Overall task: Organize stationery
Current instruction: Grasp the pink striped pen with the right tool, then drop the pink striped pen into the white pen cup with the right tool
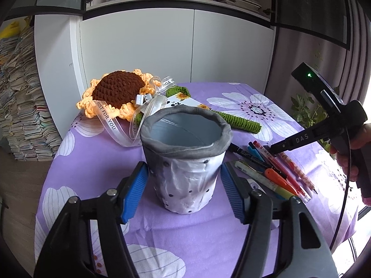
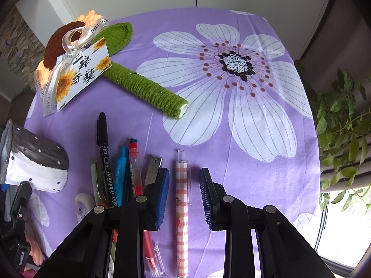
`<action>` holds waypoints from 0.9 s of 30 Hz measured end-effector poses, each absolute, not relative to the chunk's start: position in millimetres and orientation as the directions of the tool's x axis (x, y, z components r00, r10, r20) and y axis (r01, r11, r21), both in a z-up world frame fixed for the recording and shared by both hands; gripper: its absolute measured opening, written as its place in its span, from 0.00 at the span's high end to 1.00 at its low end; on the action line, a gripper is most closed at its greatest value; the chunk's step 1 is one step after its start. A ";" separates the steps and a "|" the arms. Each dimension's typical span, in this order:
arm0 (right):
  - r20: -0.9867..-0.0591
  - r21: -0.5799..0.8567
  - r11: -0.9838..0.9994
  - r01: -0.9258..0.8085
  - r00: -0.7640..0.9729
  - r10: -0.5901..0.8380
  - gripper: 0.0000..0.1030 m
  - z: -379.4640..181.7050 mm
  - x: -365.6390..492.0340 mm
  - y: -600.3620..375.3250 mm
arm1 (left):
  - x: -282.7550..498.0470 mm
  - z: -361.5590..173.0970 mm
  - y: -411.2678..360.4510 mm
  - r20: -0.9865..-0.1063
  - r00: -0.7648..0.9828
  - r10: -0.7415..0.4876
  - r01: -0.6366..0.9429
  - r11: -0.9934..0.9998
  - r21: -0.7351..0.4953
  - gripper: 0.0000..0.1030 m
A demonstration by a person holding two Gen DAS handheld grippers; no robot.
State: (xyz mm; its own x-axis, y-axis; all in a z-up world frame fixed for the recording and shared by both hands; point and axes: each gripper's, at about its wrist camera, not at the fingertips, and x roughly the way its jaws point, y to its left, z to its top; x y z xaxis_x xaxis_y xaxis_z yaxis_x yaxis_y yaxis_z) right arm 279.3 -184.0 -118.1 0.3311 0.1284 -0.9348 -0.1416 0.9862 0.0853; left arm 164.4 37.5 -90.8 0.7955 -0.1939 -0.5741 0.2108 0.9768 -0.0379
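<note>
My right gripper [image 2: 184,194] fingers apart, straddling checked pen [image 2: 182,208]; I'd drop straight, pinch mid-barrel. Left gripper [image 1: 184,192] spread round cup [image 1: 185,159], not squeezing.

A crocheted sunflower with brown centre, green stem and white ribbon [image 1: 117,92] lies at the far left corner of the purple flower-print tablecloth [image 2: 231,127]; white cabinet doors [image 1: 174,46] stand behind.

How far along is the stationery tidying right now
Nothing looks done: what shows of the inside of the pen holder is empty. In hand: the open left gripper flanks the holder without visibly touching, and the open right gripper straddles the checked pink pen, not yet gripped. Left: that pen, the black marker, and the other pens beside it.
</note>
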 end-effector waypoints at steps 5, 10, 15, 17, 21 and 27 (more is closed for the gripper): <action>-0.936 0.045 0.986 -0.163 0.338 0.099 0.73 -119.1 288.9 -175.1 | 164.5 -90.5 36.2 -0.574 0.796 -0.194 0.211 0.977 -0.036 0.39; -0.937 0.034 0.980 -0.194 0.335 0.099 0.86 -117.8 287.0 -164.9 | 163.3 -90.9 33.8 -0.568 0.800 -0.194 0.221 0.975 -0.022 0.39; -0.905 0.042 0.981 -0.189 0.410 0.117 0.86 -95.0 271.6 -170.1 | 156.2 -91.9 34.4 -0.563 0.797 -0.219 0.251 0.968 -0.021 0.39; -0.890 0.030 0.979 -0.201 0.441 0.118 0.86 -81.9 260.7 -169.1 | 151.3 -92.5 34.8 -0.560 0.798 -0.223 0.263 0.965 -0.009 0.39; -0.846 0.029 0.975 -0.220 0.514 0.141 0.86 -55.0 240.8 -168.0 | 140.7 -90.8 39.8 -0.545 0.800 -0.252 0.291 0.956 -0.015 0.39; -0.688 0.051 0.946 -0.321 0.675 0.266 0.86 14.2 198.0 -148.7 | 134.6 -91.8 39.9 -0.546 0.790 -0.279 0.322 0.947 -0.019 0.39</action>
State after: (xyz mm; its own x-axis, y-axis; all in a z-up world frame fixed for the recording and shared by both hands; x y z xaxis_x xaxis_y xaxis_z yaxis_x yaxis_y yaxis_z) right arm 198.0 -148.7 14.2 0.6749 0.2660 -0.6883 -0.3207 0.9458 0.0509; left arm 134.6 39.9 -91.8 0.7896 -0.2793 -0.5463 0.3216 0.9467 -0.0192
